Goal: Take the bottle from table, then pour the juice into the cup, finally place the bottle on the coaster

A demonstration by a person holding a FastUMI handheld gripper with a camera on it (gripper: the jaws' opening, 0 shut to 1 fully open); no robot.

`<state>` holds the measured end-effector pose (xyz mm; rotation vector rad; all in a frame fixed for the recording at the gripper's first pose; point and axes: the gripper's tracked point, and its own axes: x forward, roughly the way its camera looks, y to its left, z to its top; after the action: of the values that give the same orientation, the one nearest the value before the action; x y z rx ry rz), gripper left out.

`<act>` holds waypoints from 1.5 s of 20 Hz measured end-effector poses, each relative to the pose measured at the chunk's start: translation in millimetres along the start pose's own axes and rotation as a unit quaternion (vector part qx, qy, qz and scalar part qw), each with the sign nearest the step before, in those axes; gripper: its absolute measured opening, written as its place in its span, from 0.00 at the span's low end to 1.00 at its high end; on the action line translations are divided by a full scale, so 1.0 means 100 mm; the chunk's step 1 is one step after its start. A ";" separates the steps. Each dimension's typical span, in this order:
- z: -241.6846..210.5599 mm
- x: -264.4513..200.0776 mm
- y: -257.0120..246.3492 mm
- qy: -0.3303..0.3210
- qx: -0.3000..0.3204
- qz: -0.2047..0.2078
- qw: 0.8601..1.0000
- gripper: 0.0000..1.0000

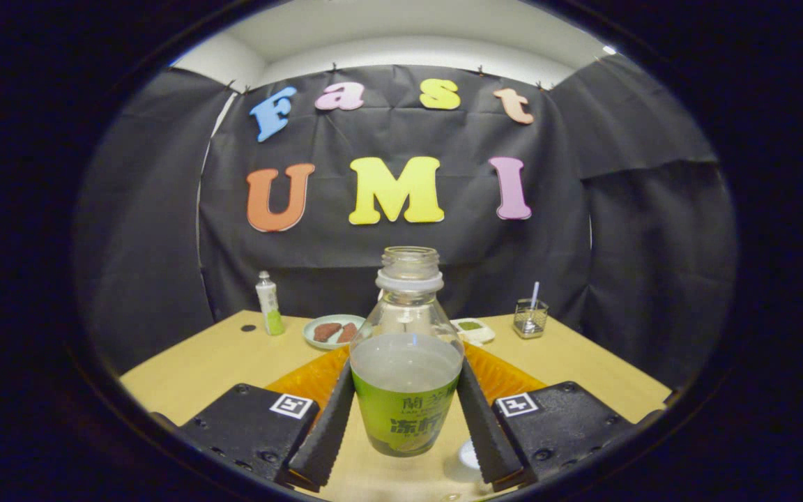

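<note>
- gripper view is showing your gripper (406,411) pinching the bottle (406,362), with both ribbed fingers (328,425) pressing on the sides of its green-labelled lower body.
- you are holding the bottle upright between the fingers, its base looking lifted a little off the table (192,369); whether it is touching the wood, you cannot tell for sure.
- the bottle is standing uncapped, its open neck facing up, and pale liquid is filling it to about the shoulder.
- an orange coaster (307,380) is lying on the table just behind the bottle, showing on either side of it beyond the fingers.
- a small white round thing (469,454) is sitting on the table just beside the right finger; what it is, you cannot tell.
- further back, a pale plate (318,339) is carrying two brown pieces, near the bottle's left shoulder.
- a small white tube with a green base (269,303) is standing upright left of the plate, near a dark spot on the wood.
- a white dish with something green (475,329) is lying just right of the bottle's shoulder.
- a clear glass cup (530,318) with a straw in it is standing well apart to the right, near the far table edge.
</note>
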<state>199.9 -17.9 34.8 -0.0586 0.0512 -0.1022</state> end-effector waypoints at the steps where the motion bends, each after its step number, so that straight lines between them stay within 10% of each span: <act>1: 0.00 0.08 0.04 -0.006 -0.014 0.003 1.000 0.82; 14: -0.52 1.03 0.23 -0.013 -0.001 0.062 0.998 0.81; 30: -0.51 0.91 0.23 -0.004 -0.002 0.079 0.997 1.00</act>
<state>289.8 -7.2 -21.4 -0.0580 0.0478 0.0555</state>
